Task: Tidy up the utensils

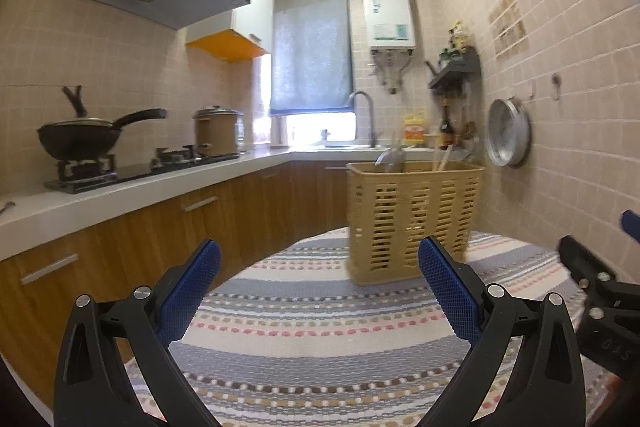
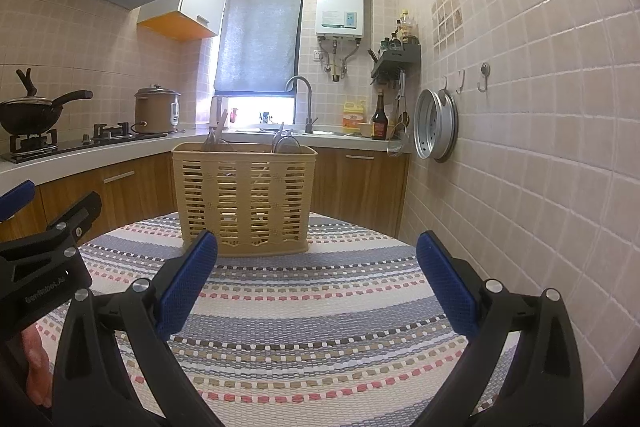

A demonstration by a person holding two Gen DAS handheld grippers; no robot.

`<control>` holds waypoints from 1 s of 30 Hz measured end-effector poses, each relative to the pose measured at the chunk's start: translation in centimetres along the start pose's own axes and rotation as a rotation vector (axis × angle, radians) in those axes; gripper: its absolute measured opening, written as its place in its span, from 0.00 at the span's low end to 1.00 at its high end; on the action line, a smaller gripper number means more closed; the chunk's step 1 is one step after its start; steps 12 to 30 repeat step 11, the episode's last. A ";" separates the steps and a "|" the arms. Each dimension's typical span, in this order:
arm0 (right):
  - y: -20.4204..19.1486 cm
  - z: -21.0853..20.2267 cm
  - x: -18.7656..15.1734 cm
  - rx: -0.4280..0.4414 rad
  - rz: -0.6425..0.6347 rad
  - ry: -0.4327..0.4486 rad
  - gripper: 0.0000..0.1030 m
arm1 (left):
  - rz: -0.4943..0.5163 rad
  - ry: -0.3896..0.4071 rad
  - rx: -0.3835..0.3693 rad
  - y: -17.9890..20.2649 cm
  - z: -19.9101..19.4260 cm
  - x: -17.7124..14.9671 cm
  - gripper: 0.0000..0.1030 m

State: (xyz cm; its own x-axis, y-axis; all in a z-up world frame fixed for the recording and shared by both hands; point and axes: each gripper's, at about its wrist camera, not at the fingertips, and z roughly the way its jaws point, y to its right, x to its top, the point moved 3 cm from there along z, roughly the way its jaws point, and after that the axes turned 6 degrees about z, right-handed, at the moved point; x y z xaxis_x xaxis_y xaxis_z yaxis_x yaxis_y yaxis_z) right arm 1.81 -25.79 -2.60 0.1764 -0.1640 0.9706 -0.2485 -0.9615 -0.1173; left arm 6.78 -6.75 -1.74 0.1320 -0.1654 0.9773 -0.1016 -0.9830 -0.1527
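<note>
Both claws, left claw (image 1: 320, 281) and right claw (image 2: 317, 277), hang spread wide and empty above the striped surface (image 2: 320, 327). Utensil basket (image 2: 244, 199) stands upright at its far side, utensils (image 2: 286, 143) inside. Risk: light basket tips if nudged.

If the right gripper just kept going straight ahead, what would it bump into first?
Probably the tan utensil basket. The right gripper hangs open over the striped cloth, and the basket stands just ahead, slightly left of its centre line. Nothing else lies between them, though depth is hard to judge.
</note>
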 end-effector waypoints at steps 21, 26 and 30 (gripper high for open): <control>-0.1 0.0 0.1 -0.001 -0.002 0.001 0.92 | 0.028 0.002 -0.009 0.8 -0.2 0.1 0.93; -0.1 0.0 0.1 -0.001 -0.002 0.001 0.92 | 0.028 0.002 -0.009 0.8 -0.2 0.1 0.93; -0.1 0.0 0.1 -0.001 -0.002 0.001 0.92 | 0.028 0.002 -0.009 0.8 -0.2 0.1 0.93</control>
